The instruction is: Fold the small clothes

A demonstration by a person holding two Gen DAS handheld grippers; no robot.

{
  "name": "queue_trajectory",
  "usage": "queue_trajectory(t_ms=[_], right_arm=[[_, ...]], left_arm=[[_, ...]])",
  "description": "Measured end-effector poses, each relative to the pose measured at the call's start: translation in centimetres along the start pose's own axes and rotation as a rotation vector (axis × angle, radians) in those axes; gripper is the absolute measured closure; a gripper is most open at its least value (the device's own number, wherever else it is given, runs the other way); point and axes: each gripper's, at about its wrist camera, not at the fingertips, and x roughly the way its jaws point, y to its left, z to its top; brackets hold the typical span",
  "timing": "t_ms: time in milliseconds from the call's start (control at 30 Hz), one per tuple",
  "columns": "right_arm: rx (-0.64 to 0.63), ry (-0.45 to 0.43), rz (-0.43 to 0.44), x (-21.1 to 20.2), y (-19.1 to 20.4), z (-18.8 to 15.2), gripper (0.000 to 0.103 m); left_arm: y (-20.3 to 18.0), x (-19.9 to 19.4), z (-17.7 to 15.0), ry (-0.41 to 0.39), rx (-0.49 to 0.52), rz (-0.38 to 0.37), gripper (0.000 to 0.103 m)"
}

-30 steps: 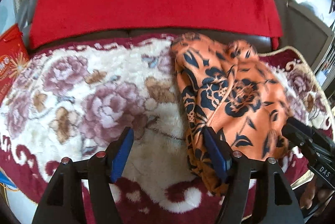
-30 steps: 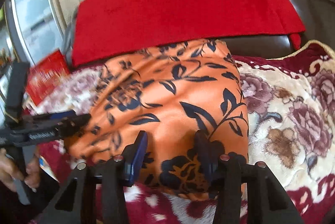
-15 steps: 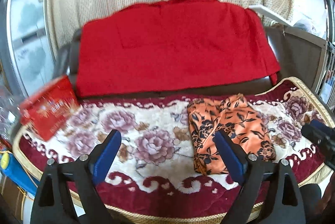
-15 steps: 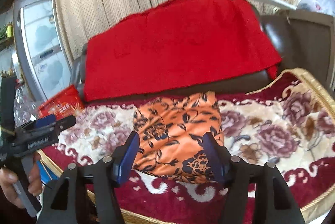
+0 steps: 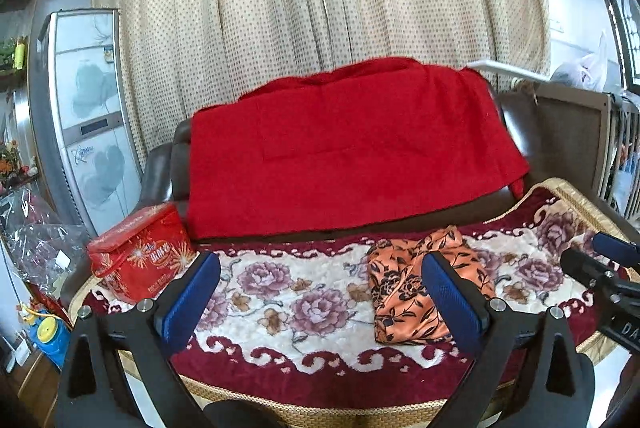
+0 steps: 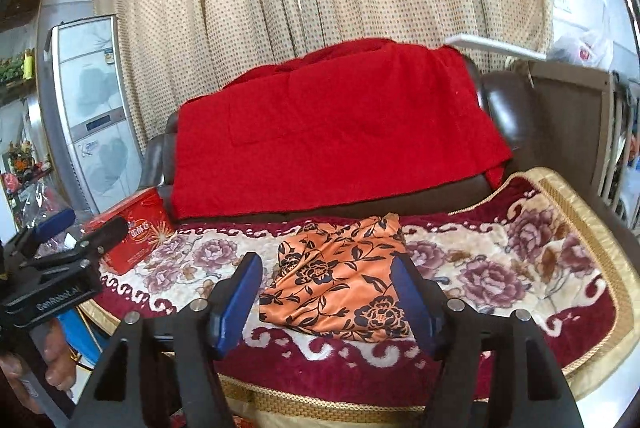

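A folded orange garment with dark flower print [image 5: 404,288] [image 6: 340,280] lies flat on the floral blanket [image 5: 288,312] [image 6: 500,276] that covers the sofa seat. My left gripper [image 5: 320,276] hangs in front of the seat and above it, jaws wide and still opening, with nothing between them. My right gripper [image 6: 328,272] is also back from the seat, jaws opening and empty; the garment shows beyond the gap. Each gripper appears at the edge of the other's view: the right gripper [image 5: 592,256], the left gripper [image 6: 90,226].
A red blanket [image 5: 352,147] drapes over the dark sofa back. A red tin box [image 5: 140,264] stands at the seat's left end. A tall white cabinet [image 5: 88,123] and plastic bags are at left, a wooden rail [image 5: 576,135] at right, a dotted curtain behind.
Both grippers have drawn back and up from the orange garment, and their jaws have widened. The garment stays folded on the blanket, now seen from farther away.
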Motion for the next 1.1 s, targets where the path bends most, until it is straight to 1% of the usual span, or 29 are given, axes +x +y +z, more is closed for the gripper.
queue_trajectory(t_ms=[100,200,500,667,1100], right_arm=[[-0.004,-0.017,-0.008,-1.1,0.3,0.3,0.032],[0.010,-0.013,-0.005,-1.4,0.3,0.5,0.031],[-0.005,0.008,-0.005,-1.3,1.5,0.4,0.031],[-0.015,0.007,-0.004,-1.3,2.2,0.5,0.031],[-0.018,0.007,-0.003,-1.2,2.4,0.6,0.031]], left_arm=[[0.1,-1.1,0.4,-0.023,0.006,-0.001,0.002],[0.2,-1.7,0.7,-0.037,-0.009,-0.007,0.002],[-0.1,-2.2,0.9,-0.041,0.002,-0.017,0.002],[0.2,-2.7,1.0,-0.059,-0.002,-0.017,0.002],[0.5,-3.1,1.1,-0.075,-0.002,-0.018,0.002]])
